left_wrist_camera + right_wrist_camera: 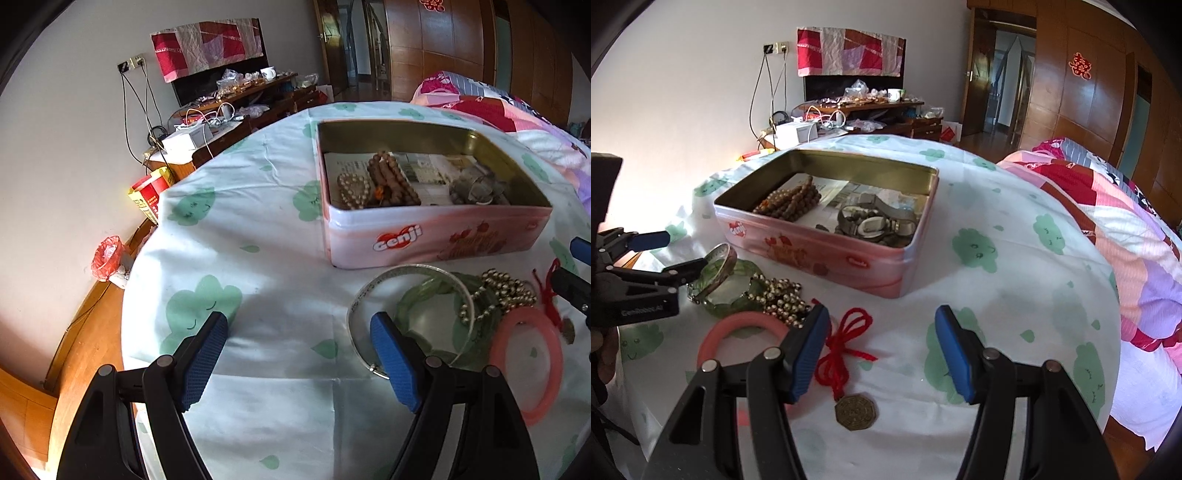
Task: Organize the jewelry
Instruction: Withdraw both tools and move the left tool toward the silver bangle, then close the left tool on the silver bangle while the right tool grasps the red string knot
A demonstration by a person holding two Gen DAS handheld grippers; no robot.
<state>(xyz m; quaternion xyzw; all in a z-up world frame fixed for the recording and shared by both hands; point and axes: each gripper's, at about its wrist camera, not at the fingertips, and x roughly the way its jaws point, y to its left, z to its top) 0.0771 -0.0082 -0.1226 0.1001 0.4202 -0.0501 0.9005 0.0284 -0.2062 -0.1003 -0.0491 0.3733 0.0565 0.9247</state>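
Both claws, left claw [299,354] and right claw [881,350], gape empty (bangles [436,317] beside pink tin [436,236]).

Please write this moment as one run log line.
left: open, near bangle | right: open, over red cord | tin: open

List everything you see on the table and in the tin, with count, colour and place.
Tin: one, pink, open, mid-table.
Brown bead strands: coiled bunch, inside tin, left part.
Pale bead bracelet: one, cream, inside tin, beside the brown beads.
Watches: count unclear, grey metal, inside tin, right part.
Silver bangle: one, on cloth before tin.
Green bangle: one, under silver bangle.
Metallic bead chain: one, heaped on green bangle.
Pink ring: one, nearest edge.
Red cord with brass pendant: one, before right tongs.
Left tongs: open, empty.
Right tongs: open, empty.
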